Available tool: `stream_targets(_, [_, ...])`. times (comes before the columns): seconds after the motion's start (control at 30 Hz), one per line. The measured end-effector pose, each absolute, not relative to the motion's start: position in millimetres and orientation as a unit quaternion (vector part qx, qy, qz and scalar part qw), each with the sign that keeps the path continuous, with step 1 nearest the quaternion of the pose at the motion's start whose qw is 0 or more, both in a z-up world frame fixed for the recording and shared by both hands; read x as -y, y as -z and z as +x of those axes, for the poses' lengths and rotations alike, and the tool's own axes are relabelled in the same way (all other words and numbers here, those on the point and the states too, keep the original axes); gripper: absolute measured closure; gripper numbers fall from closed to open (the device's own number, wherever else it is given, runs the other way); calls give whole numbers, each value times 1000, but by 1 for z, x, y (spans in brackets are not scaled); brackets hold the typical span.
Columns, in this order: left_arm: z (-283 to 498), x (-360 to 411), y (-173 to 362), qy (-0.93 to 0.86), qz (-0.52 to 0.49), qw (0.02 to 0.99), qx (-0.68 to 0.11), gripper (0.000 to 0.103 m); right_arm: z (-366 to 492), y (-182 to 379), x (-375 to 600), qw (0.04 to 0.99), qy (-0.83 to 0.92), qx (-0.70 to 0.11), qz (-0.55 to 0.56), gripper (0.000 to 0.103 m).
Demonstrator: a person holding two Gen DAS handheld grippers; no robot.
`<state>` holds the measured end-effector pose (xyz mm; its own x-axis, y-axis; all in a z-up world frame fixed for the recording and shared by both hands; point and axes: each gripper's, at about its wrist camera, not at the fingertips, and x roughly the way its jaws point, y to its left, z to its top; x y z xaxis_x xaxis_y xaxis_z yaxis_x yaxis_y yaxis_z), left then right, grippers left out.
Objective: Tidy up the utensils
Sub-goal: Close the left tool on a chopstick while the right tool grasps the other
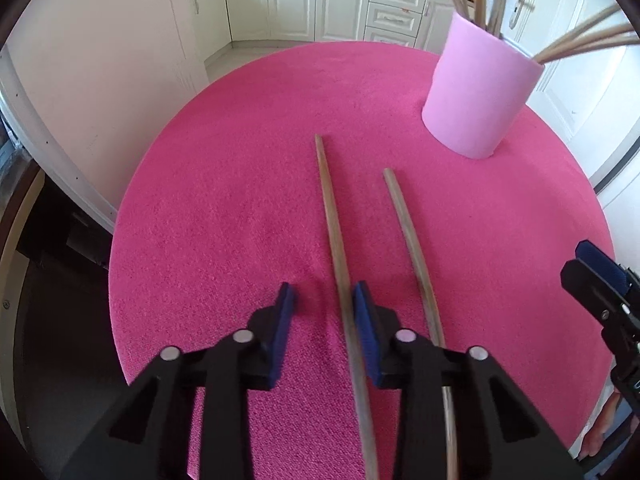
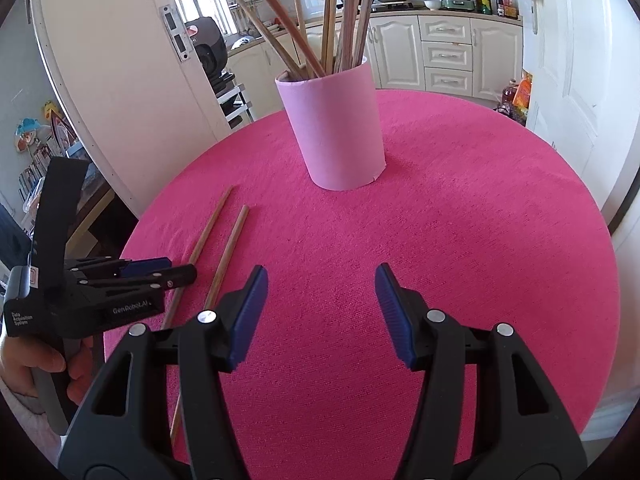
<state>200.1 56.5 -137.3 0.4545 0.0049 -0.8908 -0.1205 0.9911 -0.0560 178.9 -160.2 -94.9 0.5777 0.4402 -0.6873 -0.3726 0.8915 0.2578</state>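
Two wooden chopsticks lie side by side on the pink tablecloth [image 1: 240,200]. The left chopstick [image 1: 334,232] runs between the fingers of my left gripper [image 1: 325,300], close to the right pad; the jaws are open. The right chopstick [image 1: 412,240] lies just outside that gripper's right finger. A pink cup [image 1: 478,92] holding several chopsticks stands at the far right. In the right wrist view the cup [image 2: 336,132] stands ahead, both chopsticks [image 2: 228,248] lie to the left, and my right gripper [image 2: 321,276] is open and empty above the cloth.
The table is round, with its edge [image 1: 120,240] near on the left. Kitchen cabinets [image 1: 320,4] and a white door [image 2: 560,80] stand beyond. My left gripper body [image 2: 100,296] and the hand holding it show at the left of the right wrist view.
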Motion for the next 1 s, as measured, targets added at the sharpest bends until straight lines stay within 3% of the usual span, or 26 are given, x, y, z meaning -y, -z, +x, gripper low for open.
stream_targets(0.07, [198,-68,137,-34,-80,851,-518,91,180,95,149,879,-232,-414,33,48])
stream_targets(0.4, [178,-97,138,5,-153,857,-492,96,186,102,79,833,-261,-488,-8,48])
stream_targets(0.53, [175,-101,138,12,-155,859,-488,96,188,107,57,820,-254,-512,-43,69])
stream_targets(0.7, [171,-102,139,18,-157,860,-485,96,187,110,45,813,-244,-522,-79,74])
stream_targets(0.83, [169,-101,138,17,-152,861,-484,96,189,109,47,813,-242,-521,-99,91])
stream_targets(1.0, [169,-99,138,20,-156,858,-489,96,186,107,62,813,-267,-512,-74,97])
